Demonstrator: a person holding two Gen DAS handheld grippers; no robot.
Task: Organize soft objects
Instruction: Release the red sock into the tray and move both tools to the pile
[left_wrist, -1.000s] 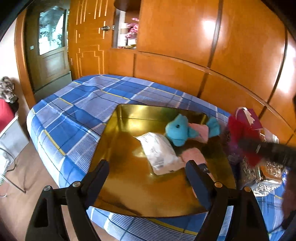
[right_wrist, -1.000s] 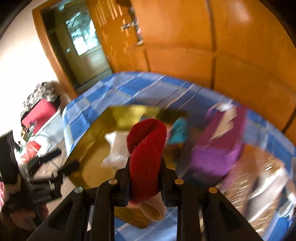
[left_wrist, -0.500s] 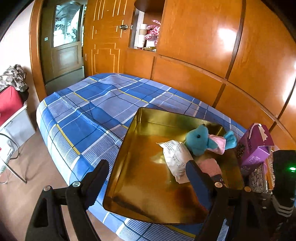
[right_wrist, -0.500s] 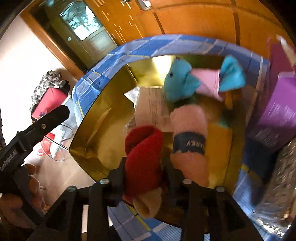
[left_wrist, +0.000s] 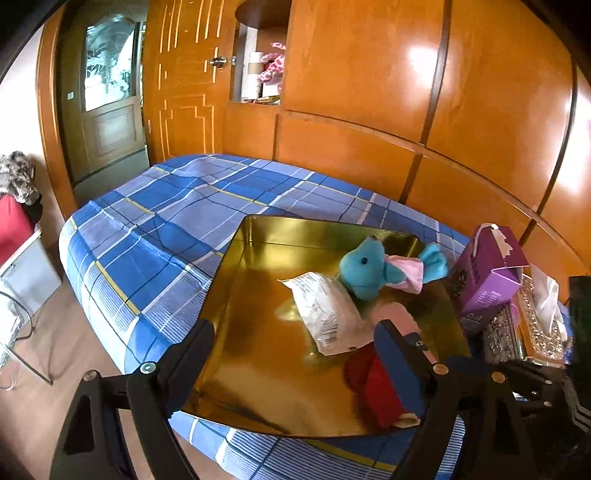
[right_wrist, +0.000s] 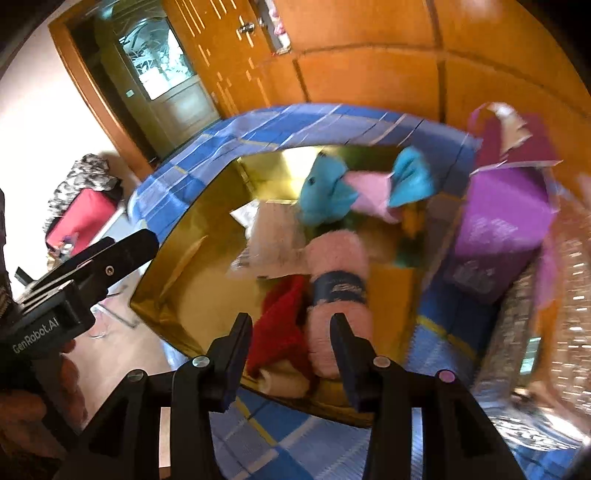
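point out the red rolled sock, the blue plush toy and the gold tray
red rolled fuzzy sock (right_wrist: 280, 325), right wrist view, middle of the roll
blue plush toy (left_wrist: 364, 271), left wrist view, its head
shiny gold metal tray (left_wrist: 258, 354), left wrist view, bare floor

From the right wrist the whole scene beyond the right claw (right_wrist: 291, 332) is motion-blurred: the print on the white packet (right_wrist: 269, 240) and on the pink roll's dark band (right_wrist: 340, 288) cannot be read. In the left wrist view, the left claw's (left_wrist: 295, 343) right finger (left_wrist: 399, 354) covers part of the red sock (left_wrist: 373, 391) and pink roll (left_wrist: 399, 317); the silver box (left_wrist: 524, 332) is cut off by the dark edge
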